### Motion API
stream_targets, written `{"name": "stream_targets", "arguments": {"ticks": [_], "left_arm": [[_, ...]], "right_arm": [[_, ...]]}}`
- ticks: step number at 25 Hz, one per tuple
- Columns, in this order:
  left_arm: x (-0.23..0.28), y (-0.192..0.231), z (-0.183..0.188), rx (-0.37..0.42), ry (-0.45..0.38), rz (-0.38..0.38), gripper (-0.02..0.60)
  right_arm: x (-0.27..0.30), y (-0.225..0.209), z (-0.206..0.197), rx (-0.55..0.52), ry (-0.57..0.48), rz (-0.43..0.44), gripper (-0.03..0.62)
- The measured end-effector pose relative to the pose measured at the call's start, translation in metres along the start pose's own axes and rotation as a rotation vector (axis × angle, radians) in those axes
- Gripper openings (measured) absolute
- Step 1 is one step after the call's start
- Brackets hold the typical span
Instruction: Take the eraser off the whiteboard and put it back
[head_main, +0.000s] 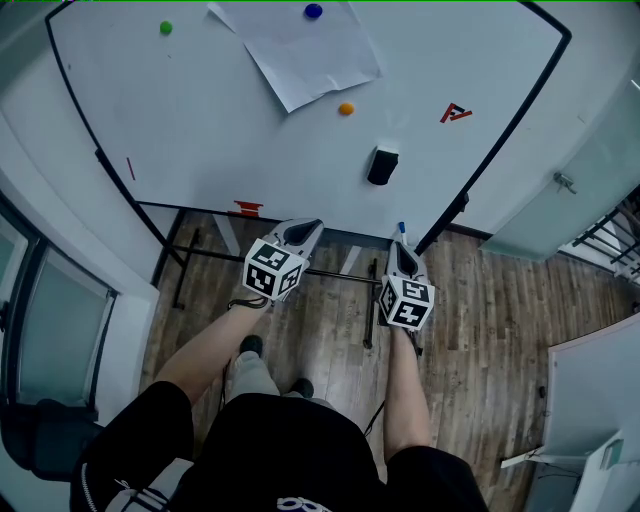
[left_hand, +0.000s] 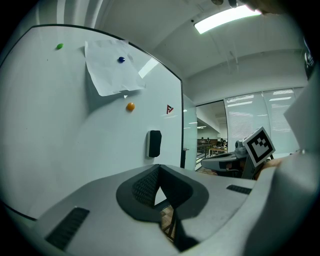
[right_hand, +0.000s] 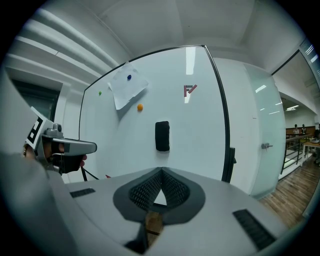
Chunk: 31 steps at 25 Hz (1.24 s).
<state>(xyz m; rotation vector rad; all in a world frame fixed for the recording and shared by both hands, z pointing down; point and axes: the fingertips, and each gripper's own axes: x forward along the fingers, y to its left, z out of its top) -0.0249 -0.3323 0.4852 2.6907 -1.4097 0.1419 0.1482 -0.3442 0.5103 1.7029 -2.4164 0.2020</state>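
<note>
Eraser on the board, both grippers shut and empty

Eraser (head_main: 382, 165): black, upright, stuck flat to the whiteboard (head_main: 200, 120) in its lower right part. Nothing is touching it.

Orange magnet (head_main: 346, 109) sits up and to the left of the eraser, apart from it. Red mark (head_main: 455, 113) is up and to the right. Sheet of paper (head_main: 300, 50) hangs tilted higher on the board, pinned by a blue magnet (head_main: 313, 11) near its top edge. Green magnet (head_main: 166, 28) is alone, far to the upper left. Small red-orange item (head_main: 247, 208) is at the board's lower edge; I can't tell what it is.

My right gripper (head_main: 402, 243) is in front of the board, below the eraser and clear of it. In its own view the eraser is straight ahead above the tips. Its fingers are pressed together at the tip with nothing between them.

My left gripper (head_main: 308, 225) is held beside the right one, off to the left, also short of the board. Its fingers meet at the tip too and hold nothing. From there the eraser lies ahead and slightly left of the tips.

Wooden floor (head_main: 480, 300) lies below, with the board's black stand legs (head_main: 180, 270) on it.
</note>
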Motion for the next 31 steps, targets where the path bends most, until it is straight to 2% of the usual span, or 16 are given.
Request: {"name": "stream_targets", "arguments": {"ticks": [31], "left_arm": [[0.016, -0.005, -0.002, 0.006, 0.014, -0.009, 0.015]], "right_arm": [[0.004, -0.014, -0.001, 0.021, -0.003, 0.01, 0.025]]}}
